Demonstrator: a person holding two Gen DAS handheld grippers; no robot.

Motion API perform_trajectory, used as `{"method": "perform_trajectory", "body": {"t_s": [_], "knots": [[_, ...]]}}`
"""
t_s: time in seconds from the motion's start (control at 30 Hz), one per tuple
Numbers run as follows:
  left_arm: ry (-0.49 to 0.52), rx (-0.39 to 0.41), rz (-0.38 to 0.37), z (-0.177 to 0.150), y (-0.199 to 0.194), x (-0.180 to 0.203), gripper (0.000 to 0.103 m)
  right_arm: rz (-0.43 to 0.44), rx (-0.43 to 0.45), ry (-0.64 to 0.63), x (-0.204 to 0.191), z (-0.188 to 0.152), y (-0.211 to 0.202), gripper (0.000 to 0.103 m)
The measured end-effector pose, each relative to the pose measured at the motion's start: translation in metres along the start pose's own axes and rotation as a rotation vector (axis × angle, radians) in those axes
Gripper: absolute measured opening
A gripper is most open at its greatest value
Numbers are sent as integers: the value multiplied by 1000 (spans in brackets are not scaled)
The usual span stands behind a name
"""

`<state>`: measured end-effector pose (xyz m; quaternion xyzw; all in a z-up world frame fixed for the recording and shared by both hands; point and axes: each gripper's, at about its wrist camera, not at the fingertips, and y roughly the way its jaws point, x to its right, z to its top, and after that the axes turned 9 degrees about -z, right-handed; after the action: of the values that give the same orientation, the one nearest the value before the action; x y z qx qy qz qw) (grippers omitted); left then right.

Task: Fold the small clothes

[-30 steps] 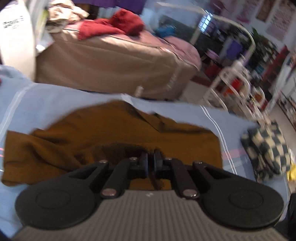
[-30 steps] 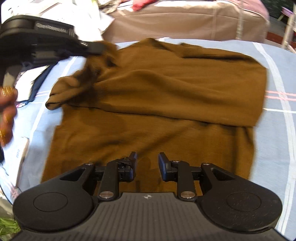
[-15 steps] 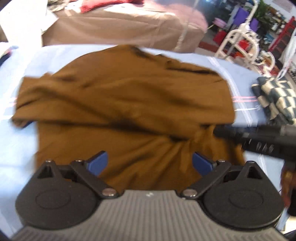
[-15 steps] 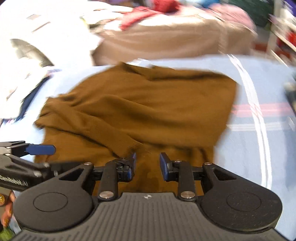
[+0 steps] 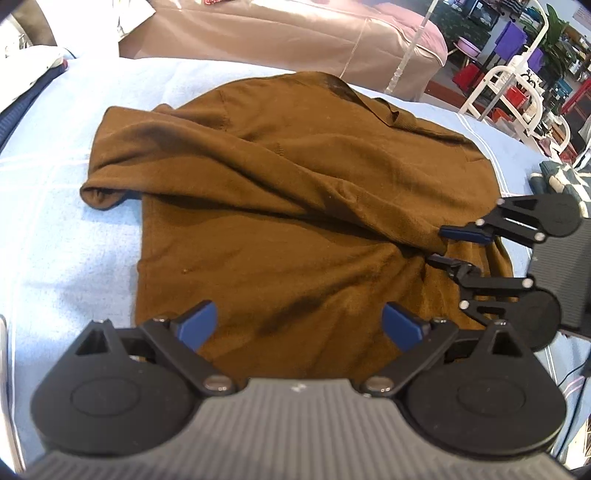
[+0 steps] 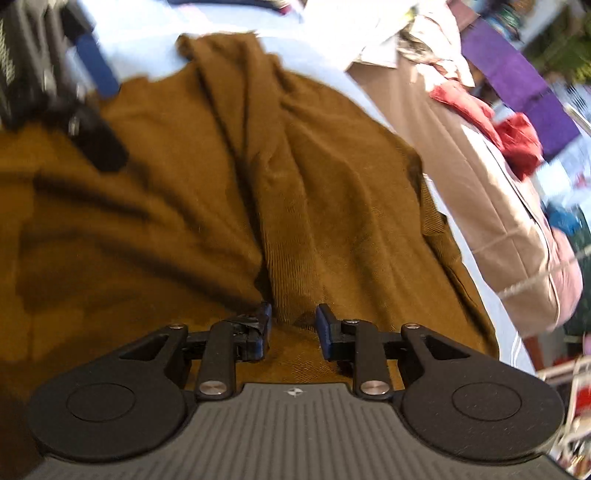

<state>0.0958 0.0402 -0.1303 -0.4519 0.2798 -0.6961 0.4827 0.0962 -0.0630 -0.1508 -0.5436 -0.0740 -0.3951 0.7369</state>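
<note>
Left gripper [image 5: 300, 326] with a ribbed grey body, round black side discs, black linkage arms, silver screws, blue-padded fingers [image 5: 195, 325], right gripper [image 6: 291, 326] built the same way

Brown sweater [image 5: 295, 206]: matt fine-knit cloth, ribbed weave at the cuff, soft creases. Light blue sheet [image 5: 66, 236] under it: matt woven cloth with faint pale stripes. Left tool [image 5: 300, 325]: matt black plastic arms, smooth blue pads [image 5: 195, 325], shiny metal pivot pins, grey ribbed housing. Right tool [image 6: 292, 326]: same matt black plastic, blue pads, bright metal pins. Tan cover [image 5: 295, 33] behind: smooth cloth, slight sheen. Checked cloth [image 5: 565, 177] at right edge: soft, matt. White rack [image 5: 517, 92]: glossy painted metal or plastic, cannot tell which
</note>
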Motion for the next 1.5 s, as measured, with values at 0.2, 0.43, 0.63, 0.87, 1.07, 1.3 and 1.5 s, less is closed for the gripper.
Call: {"method": "perform_trajectory", "body": {"t_s": [0.2, 0.43, 0.63, 0.87, 1.07, 1.3, 1.5], "knots": [[10, -9, 5, 2, 1, 1, 98, 185, -7, 313, 46, 3, -4, 8], [-7, -30, 6, 5, 2, -1, 98, 534, -138, 1145, 150, -69, 18, 5], [2, -32, 6, 7, 7, 3, 98, 461, -278, 1230, 175, -116, 34, 27], [9, -36, 15, 9, 9, 7, 98, 475, -140, 1296, 160, -108, 27, 55], [22, -44, 22, 10, 9, 8, 98, 462, -178, 1353, 144, -93, 58, 58], [16, -34, 42, 13, 7, -1, 98, 518, -138, 1472, 131, -91, 64, 27], [25, 17, 102, 30, 1, -18, 98, 496, -91, 1422, 149, -81, 51, 6]]}}
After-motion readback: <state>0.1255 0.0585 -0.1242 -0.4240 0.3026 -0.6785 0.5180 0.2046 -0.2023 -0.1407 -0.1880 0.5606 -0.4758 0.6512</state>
